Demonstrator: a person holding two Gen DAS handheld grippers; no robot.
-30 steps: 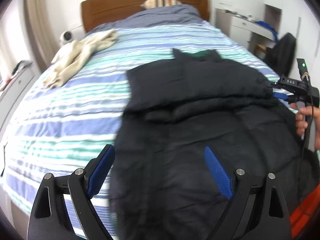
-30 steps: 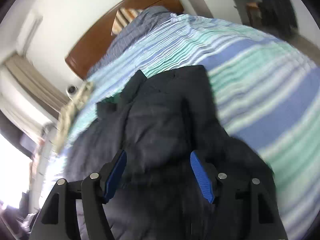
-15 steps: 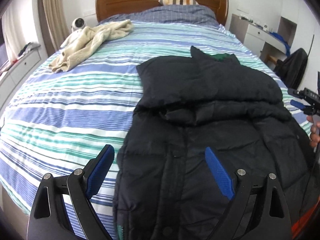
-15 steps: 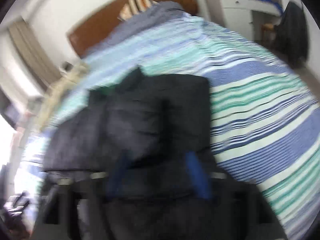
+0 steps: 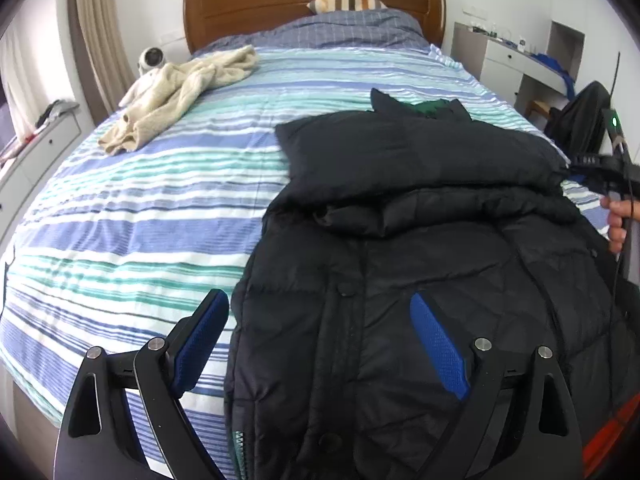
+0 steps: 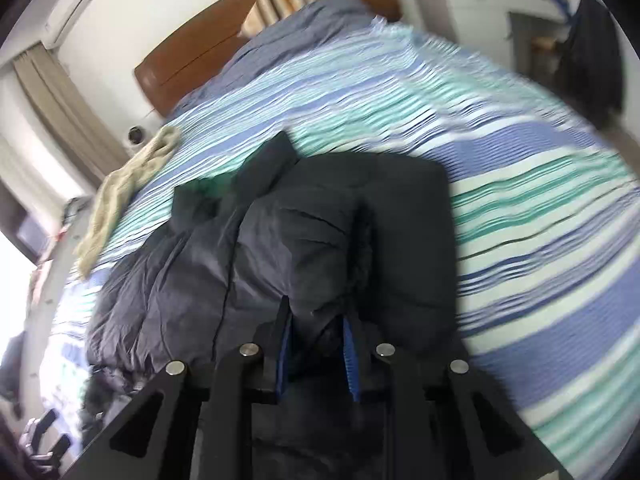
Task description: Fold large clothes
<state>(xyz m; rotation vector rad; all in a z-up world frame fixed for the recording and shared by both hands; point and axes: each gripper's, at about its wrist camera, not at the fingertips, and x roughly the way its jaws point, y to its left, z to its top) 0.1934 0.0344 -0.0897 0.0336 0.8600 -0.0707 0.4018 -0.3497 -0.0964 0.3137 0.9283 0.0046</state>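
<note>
While the black puffer jacket (image 5: 420, 264) lies front-up on the right half of the striped bed (image 5: 132, 216), its long axis runs from the near edge toward the headboard (image 5: 312, 4), collar at the far end. One sleeve is already laid across the chest.

Right gripper (image 6: 316, 344): jaws have just been closing and now pinch a fold of jacket fabric between the blue pads (image 6: 349, 356); cloth bunches up between them. In the left wrist view this gripper (image 5: 580, 168) sits at the jacket's right edge, level with the folded sleeve, with the person's hand (image 5: 618, 220) behind it.

Left gripper (image 5: 316, 344): fingers wide apart, nothing between them, hovering over the hem-side left edge of the jacket, near its front closure.

Judgement: the right side is the one in hand, so the coming fold likely carries that edge leftward across the long axis; the left gripper is nearer the hem.

View differences: the left wrist view shows the whole jacket outline and a cream garment (image 5: 180, 96) well apart near the headboard. Only the right wrist view shows fabric actually clamped; it is motion-blurred.
</note>
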